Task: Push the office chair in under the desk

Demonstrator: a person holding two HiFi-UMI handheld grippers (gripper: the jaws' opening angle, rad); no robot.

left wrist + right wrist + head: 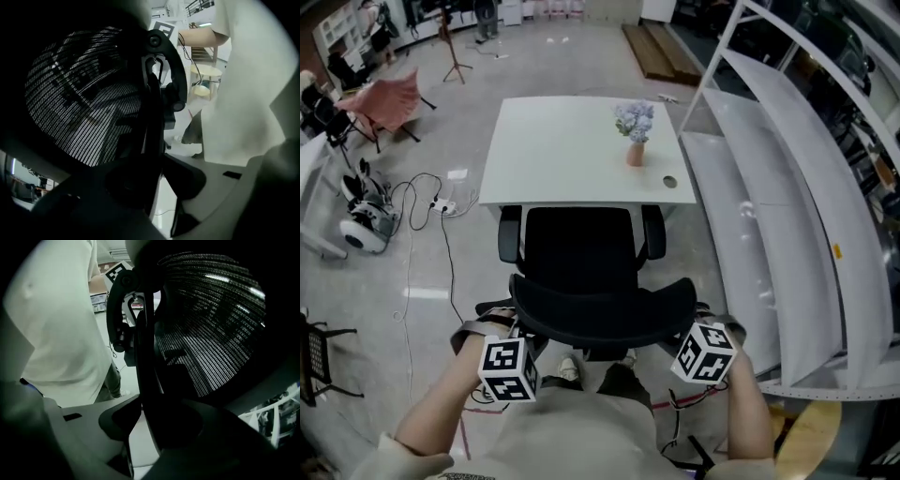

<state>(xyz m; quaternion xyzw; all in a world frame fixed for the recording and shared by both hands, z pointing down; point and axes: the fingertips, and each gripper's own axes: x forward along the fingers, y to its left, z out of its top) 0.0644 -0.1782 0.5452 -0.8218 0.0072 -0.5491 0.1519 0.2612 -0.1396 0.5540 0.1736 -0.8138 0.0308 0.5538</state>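
Note:
A black office chair (581, 251) faces the white desk (562, 150), its seat front and armrests at the desk's near edge. My left gripper (518, 333) is at the left end of the curved backrest top (600, 317), and my right gripper (688, 330) is at the right end. In the left gripper view, my left gripper (154, 174) is shut on the backrest's black frame edge beside the mesh (79, 98). In the right gripper view, my right gripper (144, 417) clamps the frame edge next to the mesh (211, 324) the same way.
A vase of flowers (635, 133) stands on the desk's right part. White curved shelving (787, 234) runs close along the right. On the floor at left lie cables and a white device (366, 223). A red chair (389, 103) sits farther back.

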